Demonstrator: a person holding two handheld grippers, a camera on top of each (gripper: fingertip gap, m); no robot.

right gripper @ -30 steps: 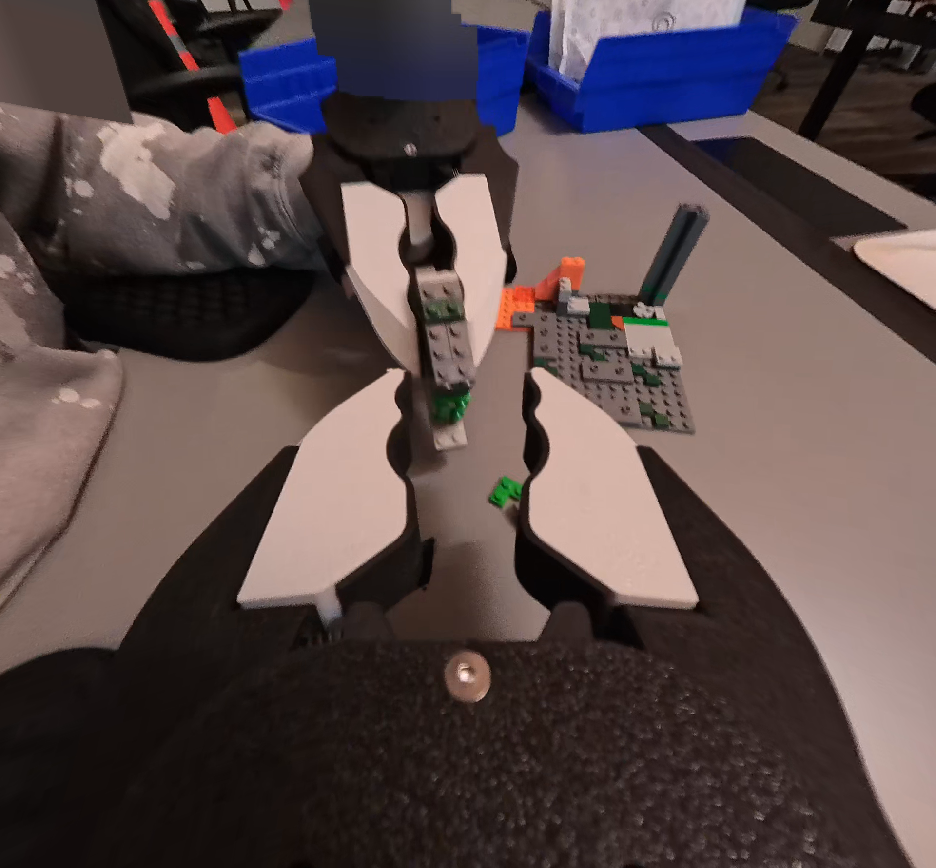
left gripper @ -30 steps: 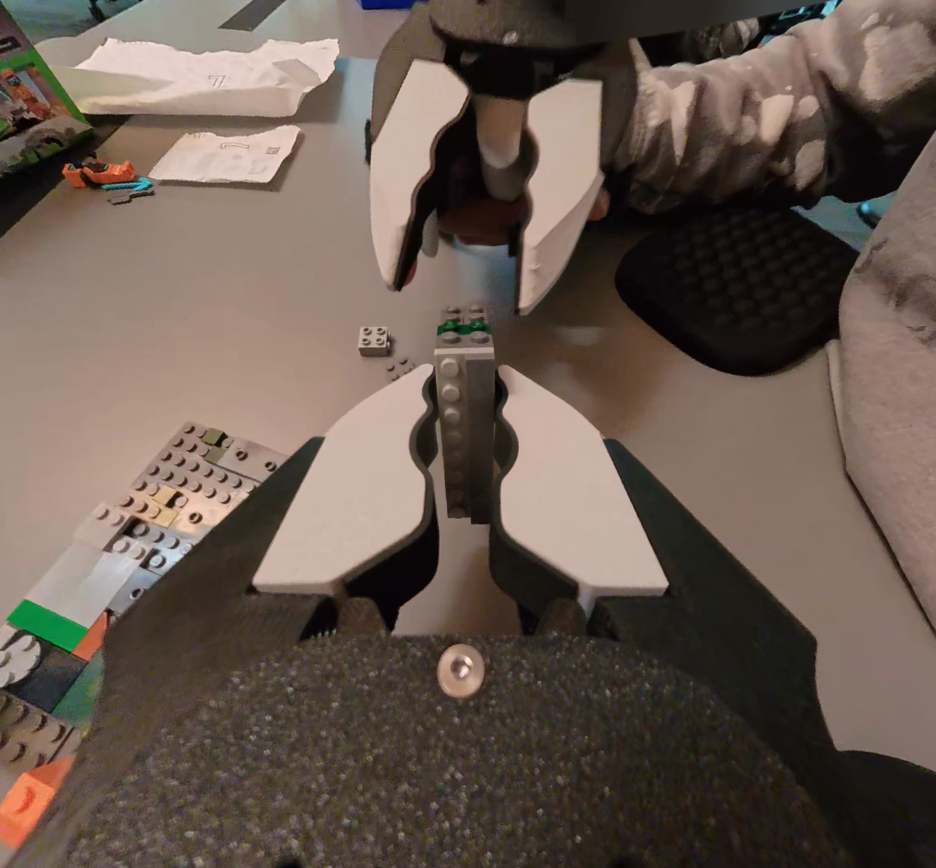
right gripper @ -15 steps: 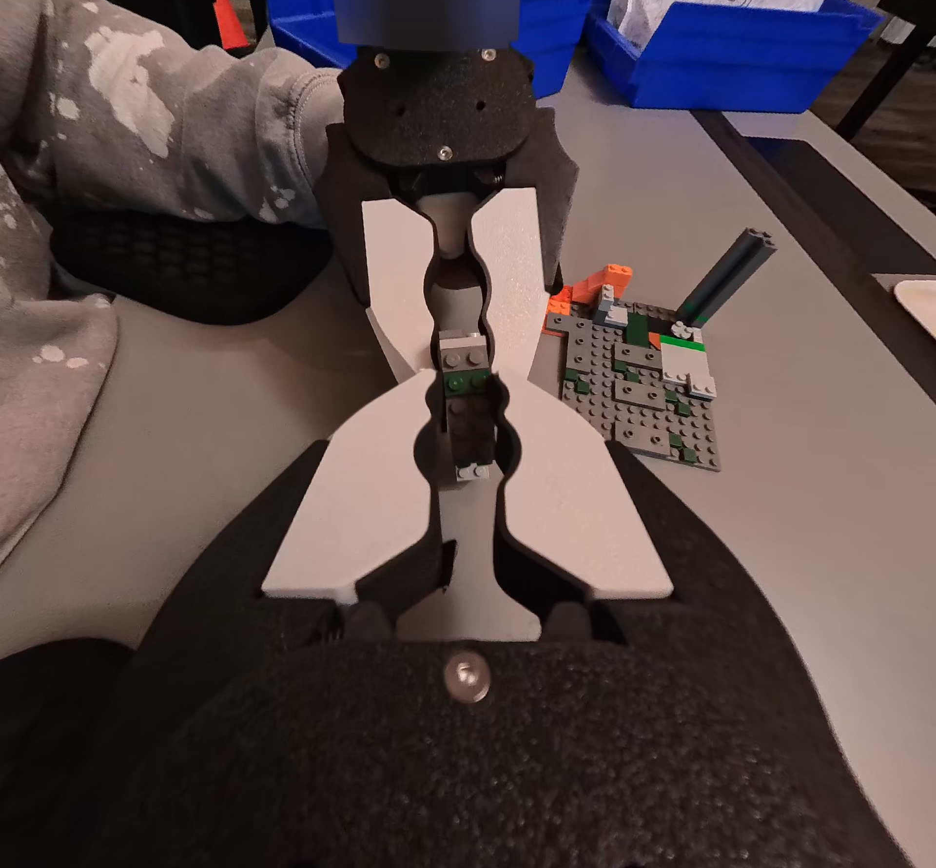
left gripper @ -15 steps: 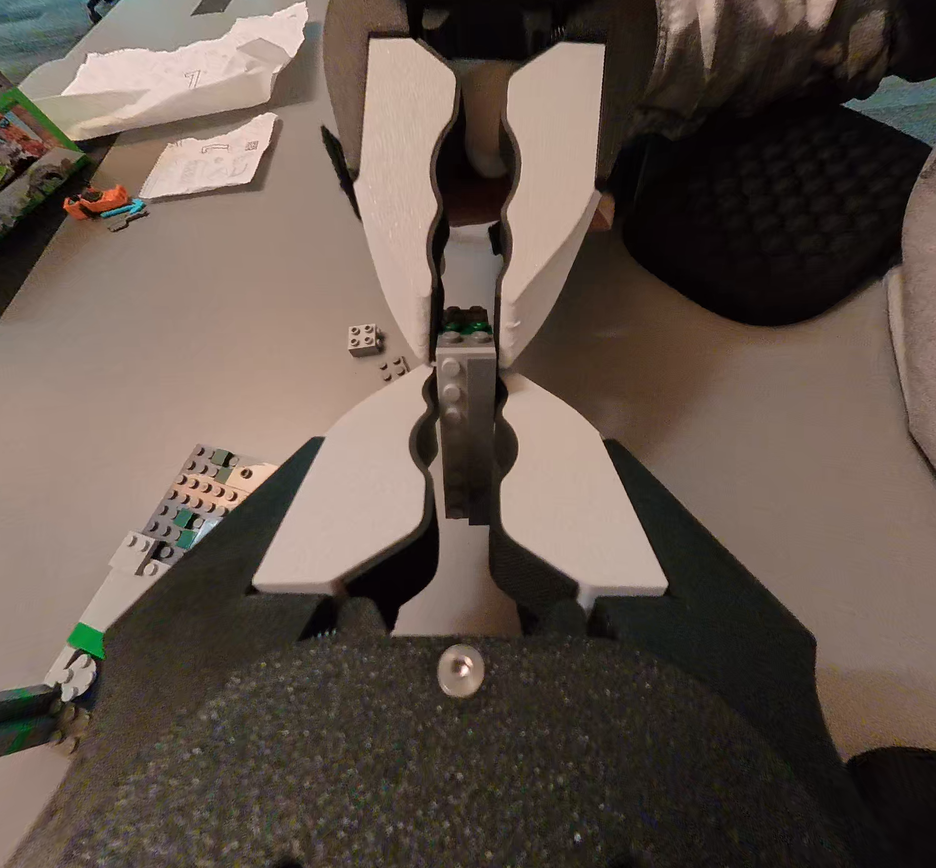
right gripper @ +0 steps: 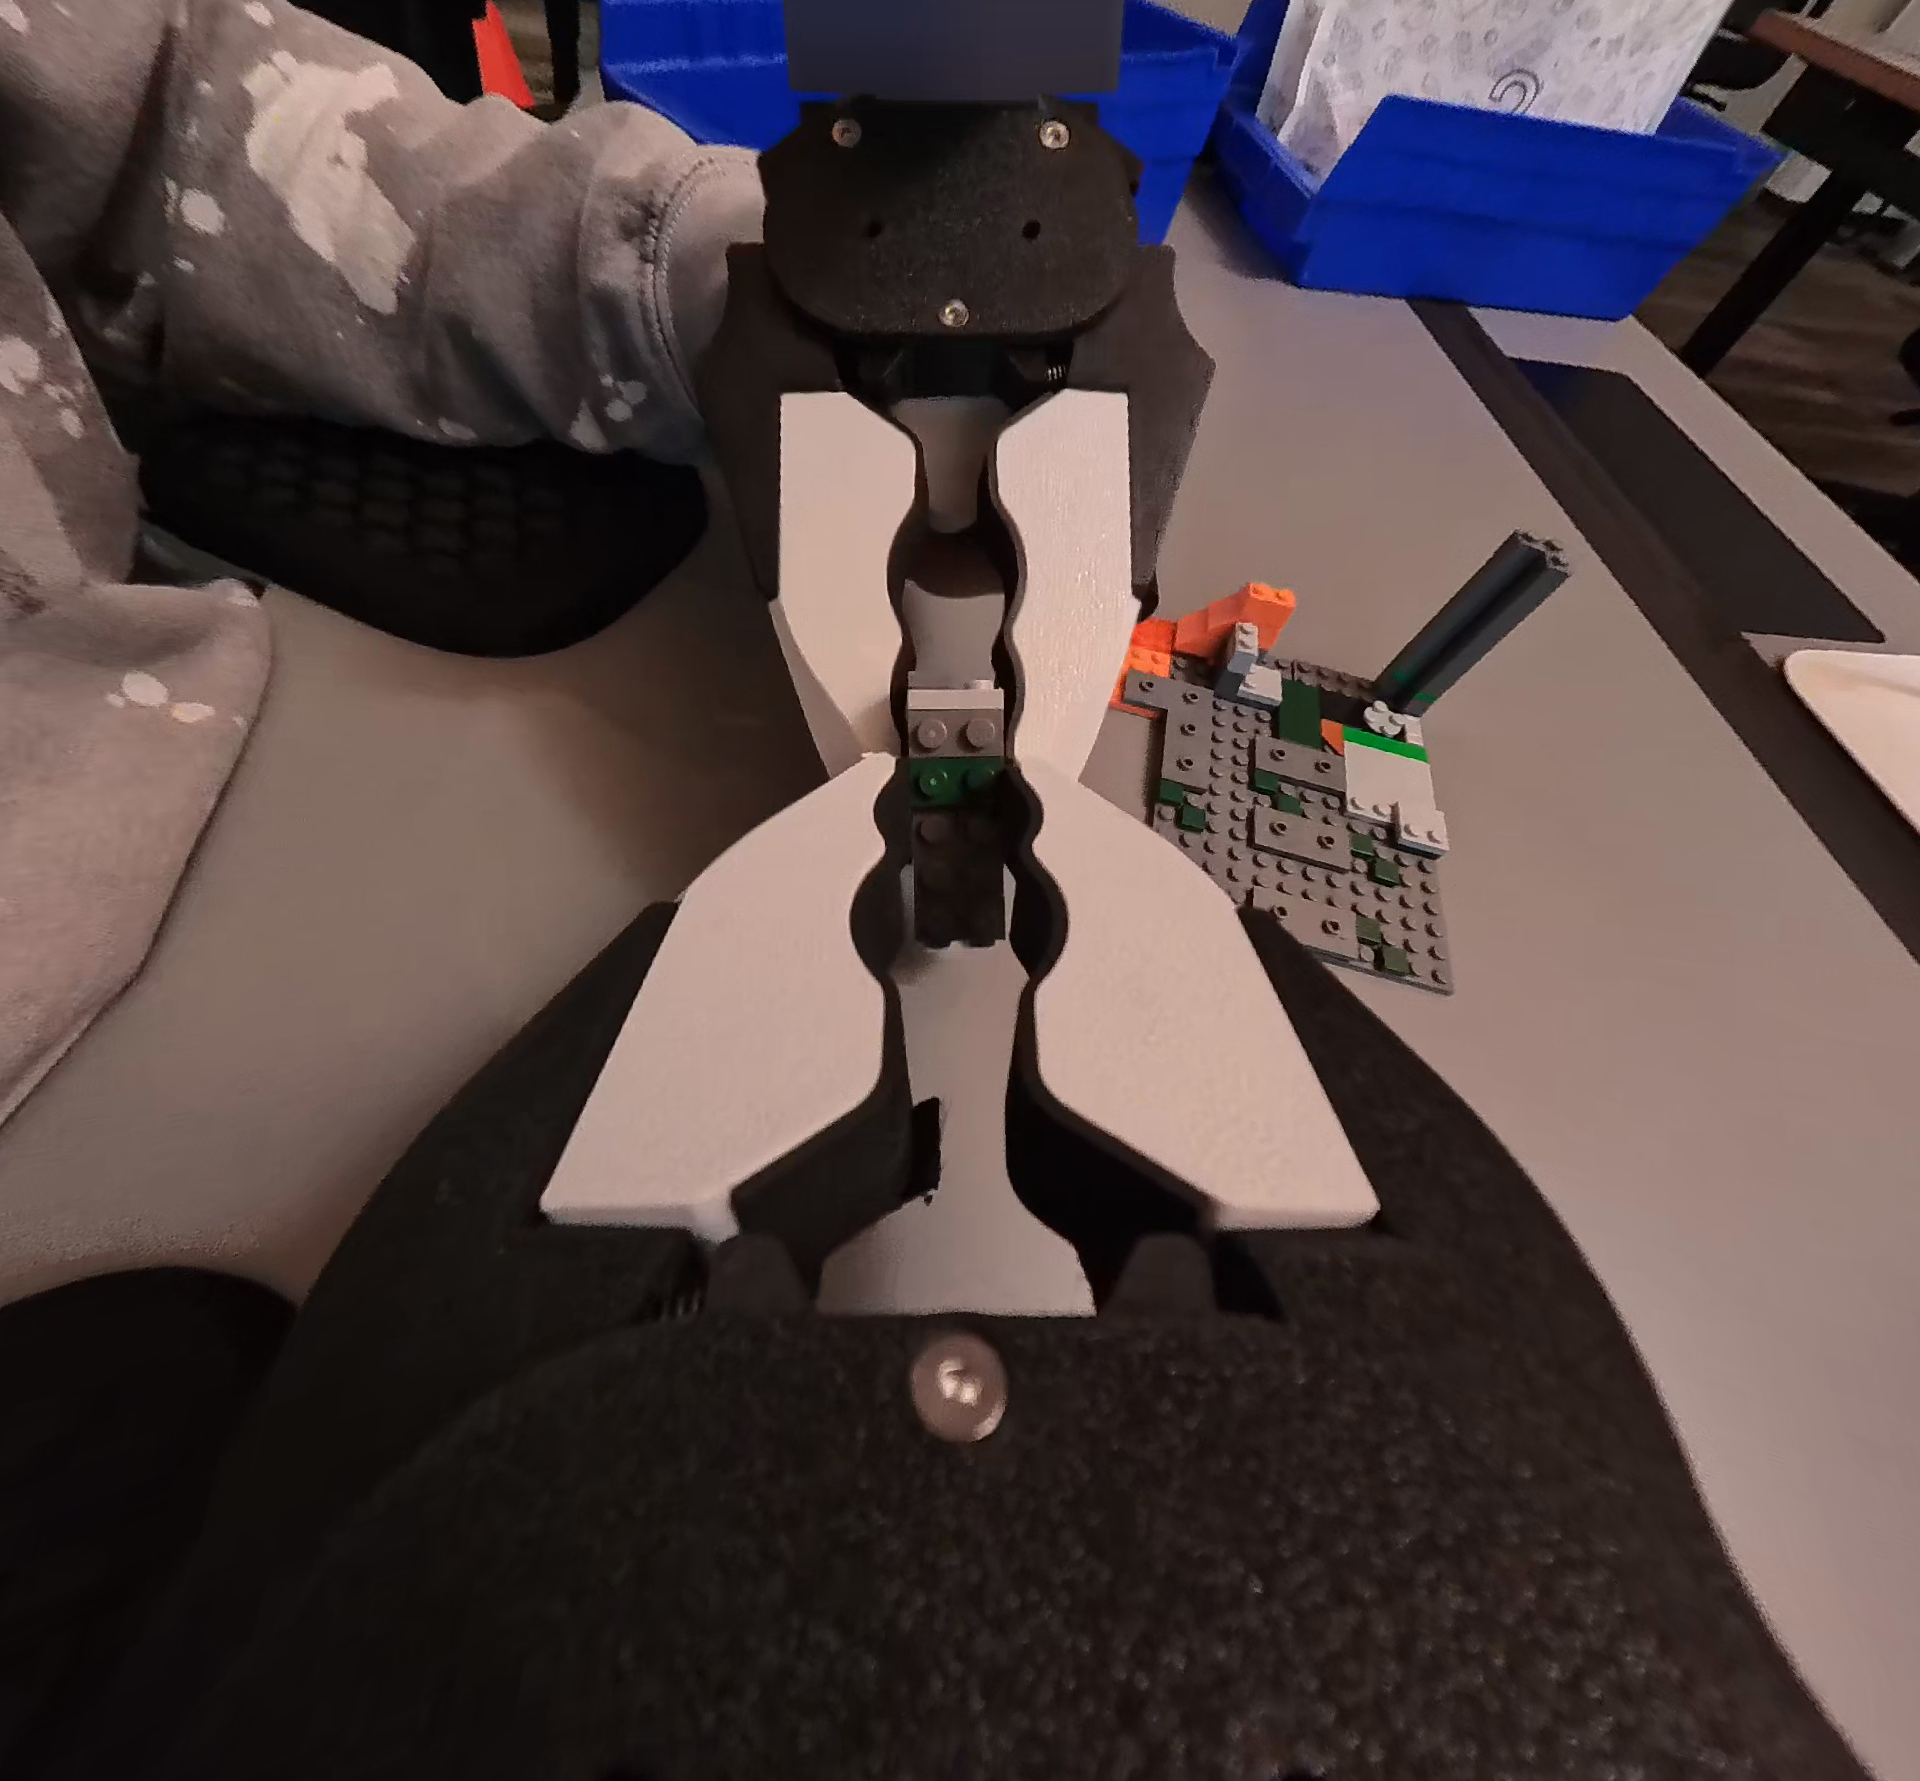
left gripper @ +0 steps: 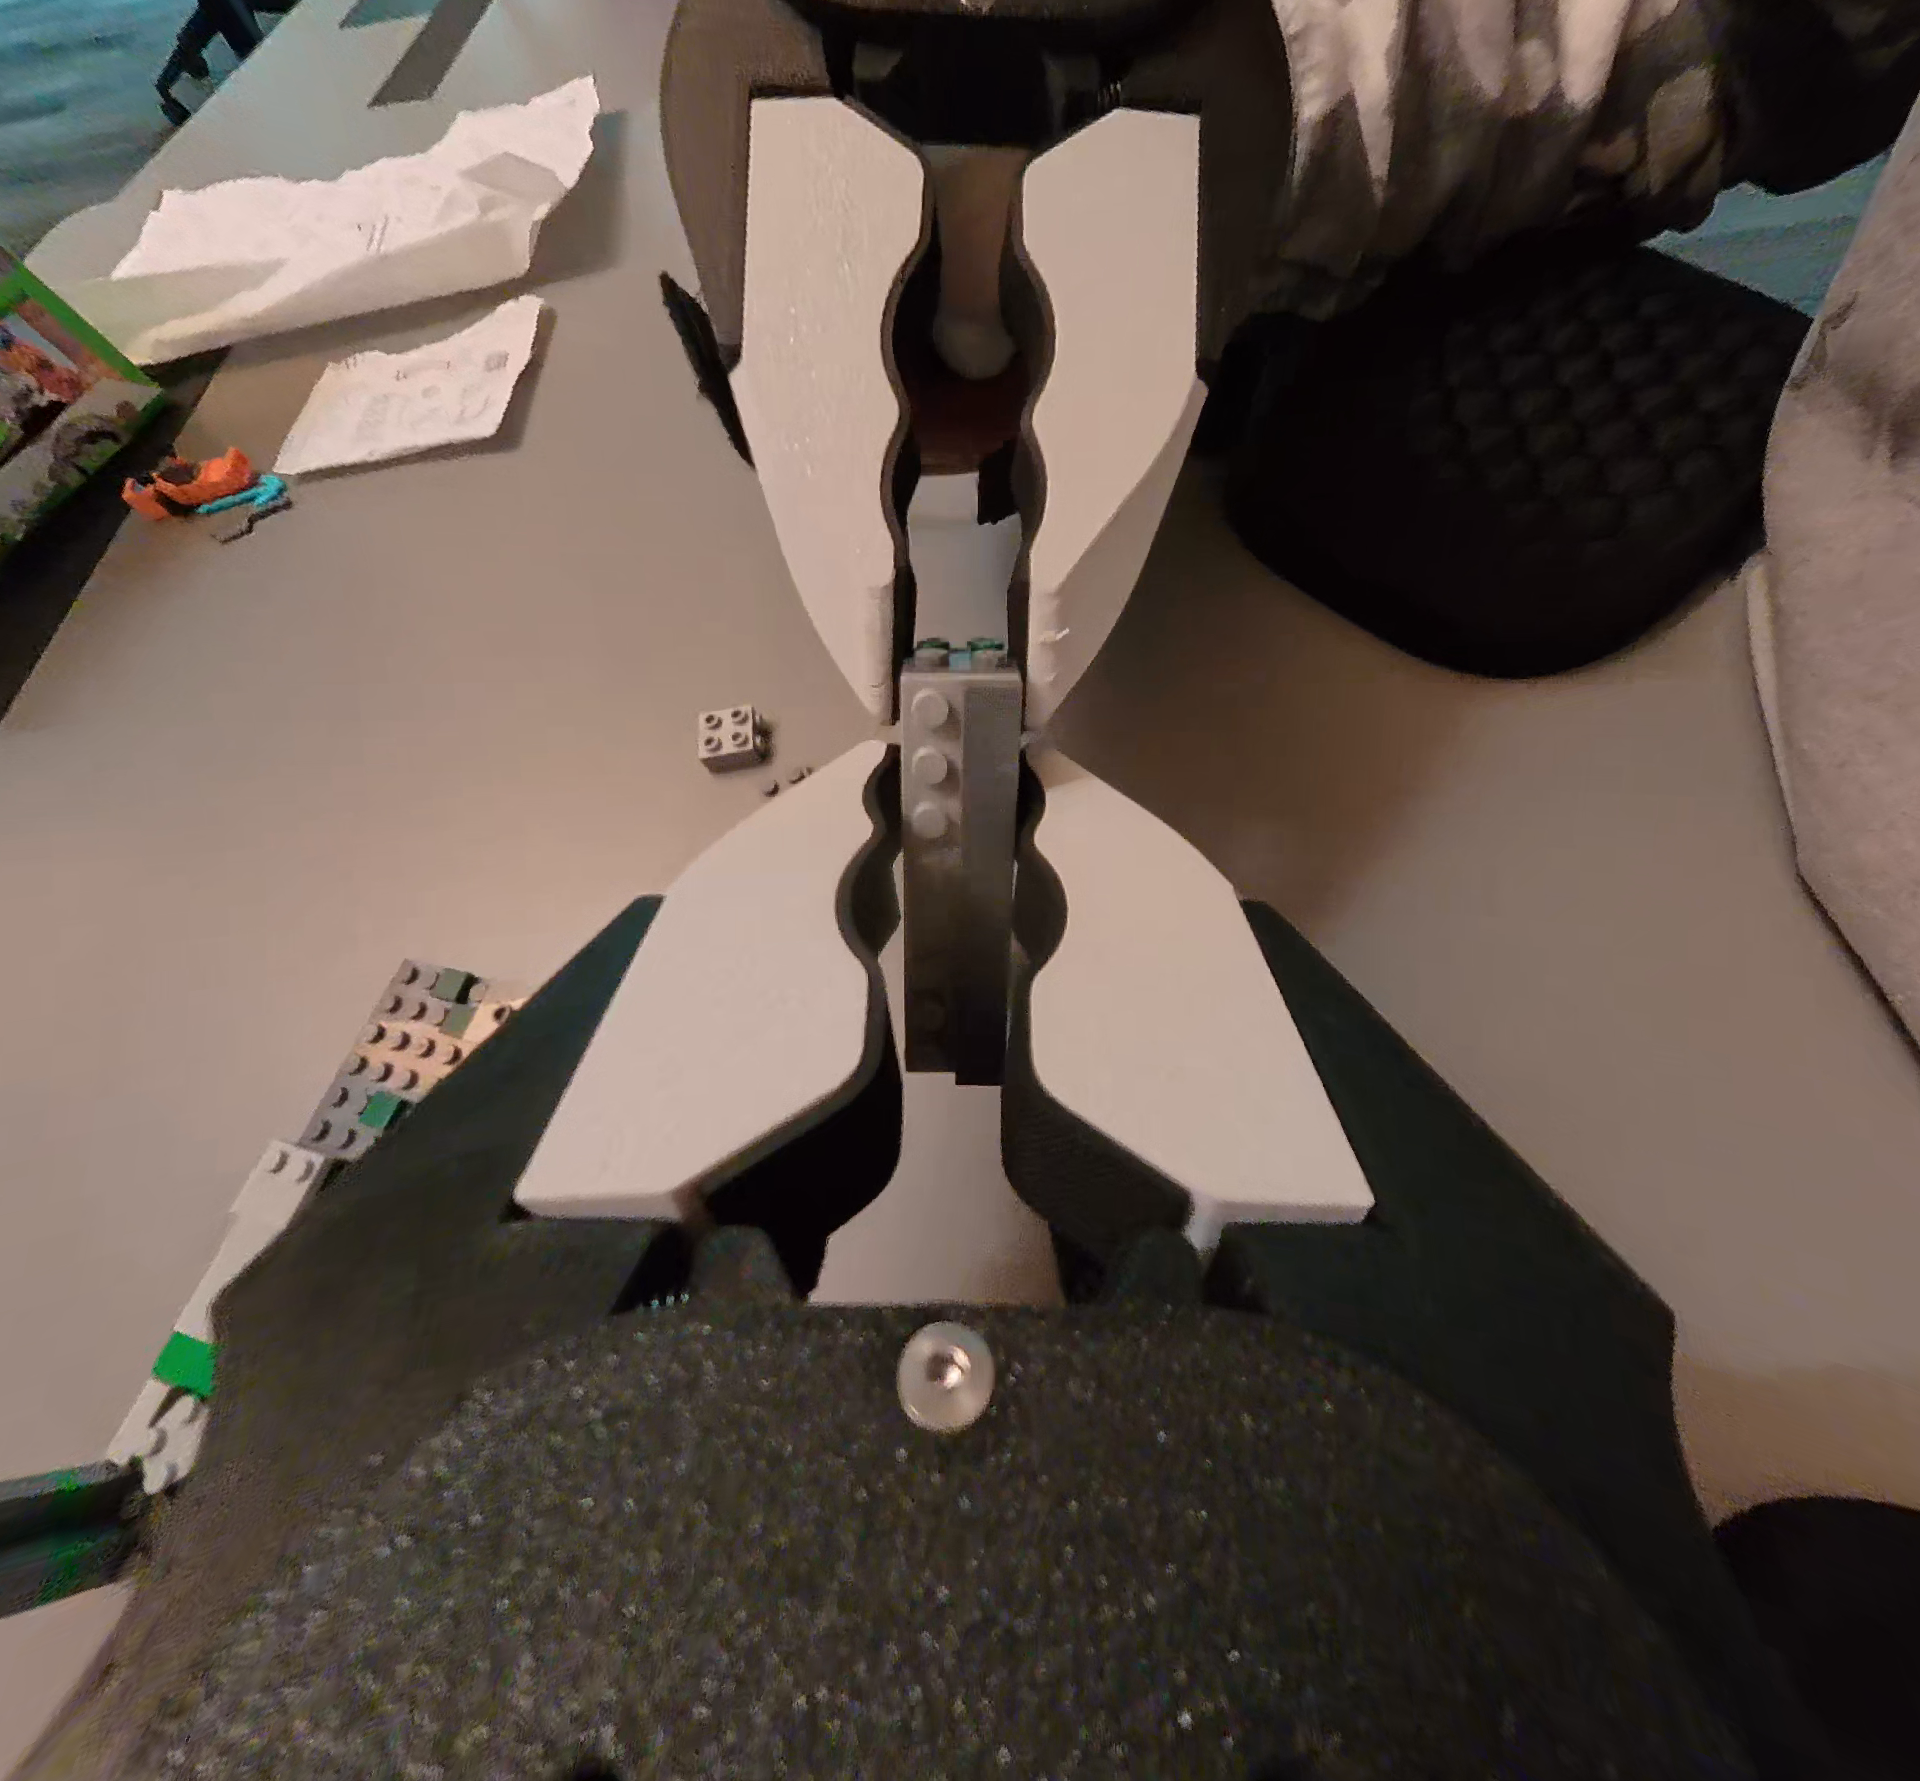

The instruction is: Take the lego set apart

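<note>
Stack (left gripper: 956, 858) of lego bricks, one long piece, hangs above the grey table (left gripper: 520, 713) between two grippers meeting tip to tip. Its near half in the left wrist view is light grey with a row of studs along one face; a green plate (right gripper: 956, 783) sits at mid-length, and in the right wrist view the remaining part is dark grey. The left gripper (left gripper: 954, 763) has its jaws clamped on the light grey end; the right gripper (right gripper: 954, 775) has its jaws clamped on the dark end, at 12 o'clock from the left one.

From the stack in the left wrist view, one loose grey 2x2 brick (left gripper: 732, 736) lies at 9 o'clock. A studded grey baseplate (right gripper: 1299, 827) with green, white and orange pieces lies at 3 o'clock in the right wrist view. Two sheets of paper (left gripper: 364, 204) lie at 10 o'clock, two blue bins (right gripper: 1507, 204) stand at 1 o'clock.
</note>
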